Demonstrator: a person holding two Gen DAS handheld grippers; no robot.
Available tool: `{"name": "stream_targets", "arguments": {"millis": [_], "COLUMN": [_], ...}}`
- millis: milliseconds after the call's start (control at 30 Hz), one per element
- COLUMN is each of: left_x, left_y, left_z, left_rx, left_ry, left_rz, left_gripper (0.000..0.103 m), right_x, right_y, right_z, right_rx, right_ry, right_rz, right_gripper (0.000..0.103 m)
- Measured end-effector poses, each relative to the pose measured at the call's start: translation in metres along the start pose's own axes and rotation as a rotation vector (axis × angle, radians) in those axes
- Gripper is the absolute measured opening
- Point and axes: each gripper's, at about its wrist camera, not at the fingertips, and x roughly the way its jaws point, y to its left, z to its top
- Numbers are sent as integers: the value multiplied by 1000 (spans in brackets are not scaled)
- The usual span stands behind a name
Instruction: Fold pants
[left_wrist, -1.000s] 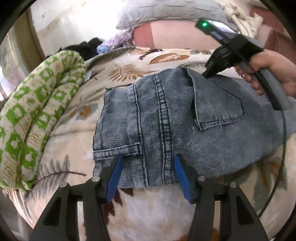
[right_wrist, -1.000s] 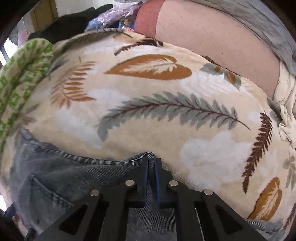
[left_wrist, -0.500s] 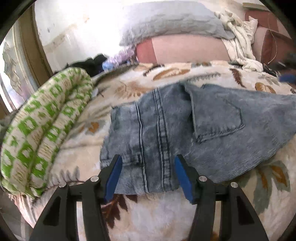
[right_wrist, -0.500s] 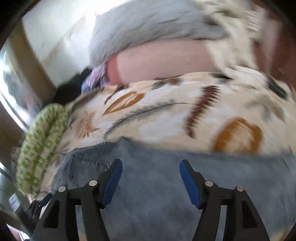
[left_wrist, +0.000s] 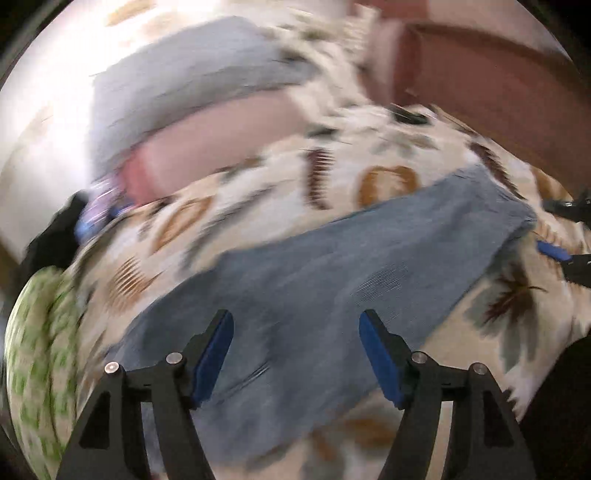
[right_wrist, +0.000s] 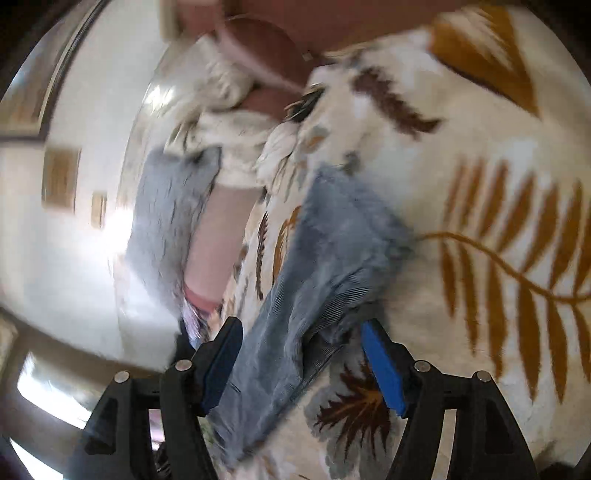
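Blue denim pants lie stretched across a cream blanket with a leaf print. My left gripper hovers over the middle of the pants. Its jaws are opening, and the denim shows between the blue pads without being pinched. My right gripper enters at the far right edge of the left wrist view, by the leg end. In the right wrist view, which is rolled on its side, the leg end of the pants runs between the right gripper's opening jaws. Its pads stand apart from the cloth. Both views are blurred.
A rolled green-and-white quilt lies along the left side of the bed. A grey pillow rests on a pink bolster at the head. A brown headboard stands beyond, with crumpled white cloth beside it.
My right gripper let go of the waistband, opened, rolled and swung over to the leg end. My left gripper rose and swept right along the pants, its jaws a little wider.
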Motion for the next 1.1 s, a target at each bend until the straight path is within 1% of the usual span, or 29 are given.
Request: {"name": "stream_targets", "arguments": {"millis": [67, 200, 267, 333, 400, 467, 533, 700, 767, 833, 900, 933, 967, 1000, 1100], "left_x": [17, 48, 65, 83, 96, 108, 118, 140, 150, 161, 169, 173, 176, 178, 188], "left_y": [-20, -64, -89, -112, -126, -143, -160, -192, -199, -204, -210, -212, -214, -217, -229], "left_z": [31, 73, 93, 111, 126, 140, 152, 167, 174, 180, 184, 187, 188, 188, 187], "left_rx": [58, 170, 239, 305, 335, 355, 382, 449, 460, 458, 449, 442, 440, 443, 488], "left_ry": [24, 74, 92, 112, 113, 129, 133, 139, 134, 137, 137, 138, 137, 135, 135], "left_rz": [-54, -136, -153, -165, -177, -241, -275, -289, -281, -290, -307, -331, -341, -346, -326], "left_gripper": [71, 71, 71, 71, 71, 71, 71, 71, 71, 71, 71, 71, 71, 71, 71], "right_x": [4, 13, 14, 15, 18, 18, 19, 22, 23, 25, 27, 28, 30, 31, 34], "right_y": [-10, -26, -31, -29, -33, -34, -35, -35, -34, -34, -33, -33, -33, -34, -34], "right_z": [2, 3, 6, 12, 18, 18, 20, 19, 19, 19, 20, 21, 22, 22, 24], "right_rx": [57, 117, 136, 127, 146, 148, 147, 141, 130, 122, 113, 111, 111, 110, 105], "right_ry": [-7, -16, -36, -57, -62, -65, -69, -80, -80, -79, -77, -79, -80, -79, -75], "right_rz": [1, -33, -20, -9, 0, 7, 9, 2, 3, 1, 0, -2, -8, -13, -13], "right_gripper": [71, 70, 70, 70, 70, 70, 70, 70, 69, 68, 66, 64, 60, 59, 58]}}
